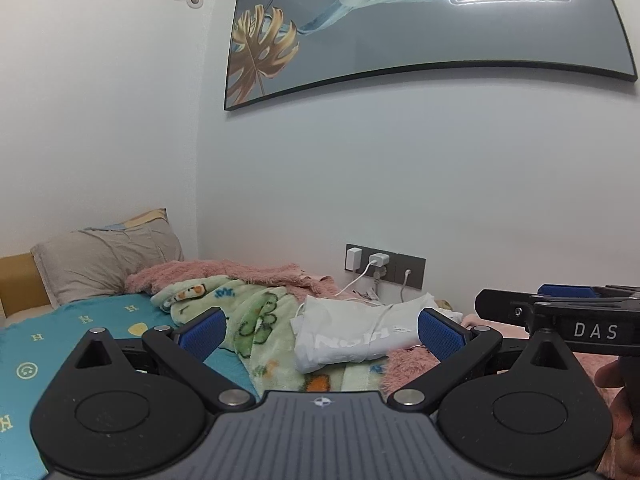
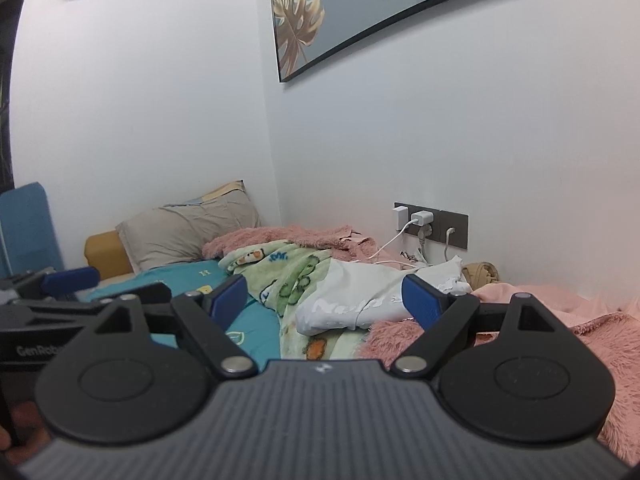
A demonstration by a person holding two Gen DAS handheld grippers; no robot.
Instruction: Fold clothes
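A white garment (image 1: 356, 336) with pale lettering lies bunched on the bed, on top of a green cartoon-print blanket (image 1: 264, 320). It shows again in the right wrist view as the white garment (image 2: 352, 300) on the green blanket (image 2: 296, 276). My left gripper (image 1: 320, 332) is open, held above the bed and short of the garment, with nothing between its blue pads. My right gripper (image 2: 326, 298) is open too, level with the left one and empty. The right gripper (image 1: 560, 312) appears side-on at the right edge of the left wrist view.
A fluffy pink blanket (image 2: 520, 320) covers the right side of the bed, a teal sheet (image 1: 60, 344) the left. A grey pillow (image 1: 104, 260) leans at the head. Wall sockets (image 1: 384, 264) with chargers and white cables (image 1: 360, 280) sit just behind the garment. A hand (image 1: 616, 400) holds the right gripper.
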